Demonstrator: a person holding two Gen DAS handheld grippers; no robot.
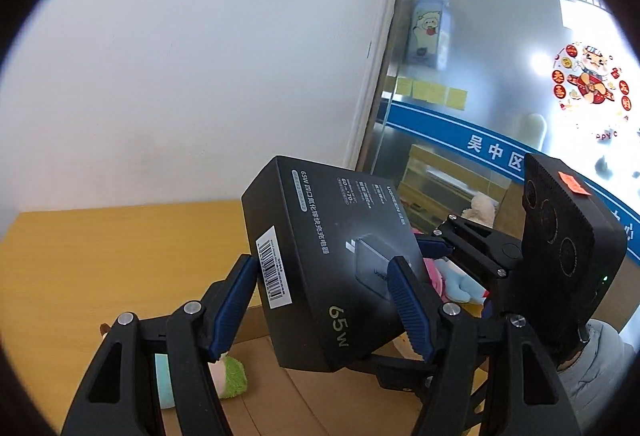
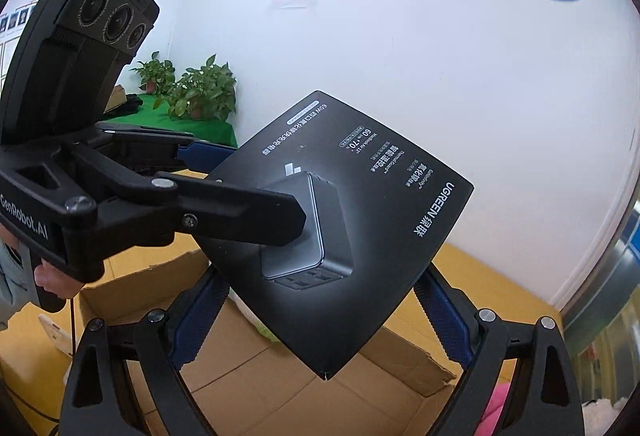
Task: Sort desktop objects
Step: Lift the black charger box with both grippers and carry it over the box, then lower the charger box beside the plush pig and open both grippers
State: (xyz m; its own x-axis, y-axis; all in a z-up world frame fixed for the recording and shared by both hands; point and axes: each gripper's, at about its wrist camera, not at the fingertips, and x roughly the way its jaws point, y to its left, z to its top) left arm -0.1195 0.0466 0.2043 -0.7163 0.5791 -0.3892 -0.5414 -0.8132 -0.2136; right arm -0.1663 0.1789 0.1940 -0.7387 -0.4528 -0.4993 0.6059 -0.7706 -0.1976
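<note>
A black UGREEN 65W charger box is held in the air above an open cardboard box. My left gripper is shut on the charger box, its blue pads pressed on the two sides. My right gripper grips the same charger box from the other side, pads on its edges. The right gripper shows in the left wrist view, and the left gripper in the right wrist view, both closed on the box.
Plush toys lie in and beside the cardboard box: a green-and-pink one and pink and blue ones. The cardboard box sits on a yellow table. A white wall is behind, a glass door at right, potted plants at far left.
</note>
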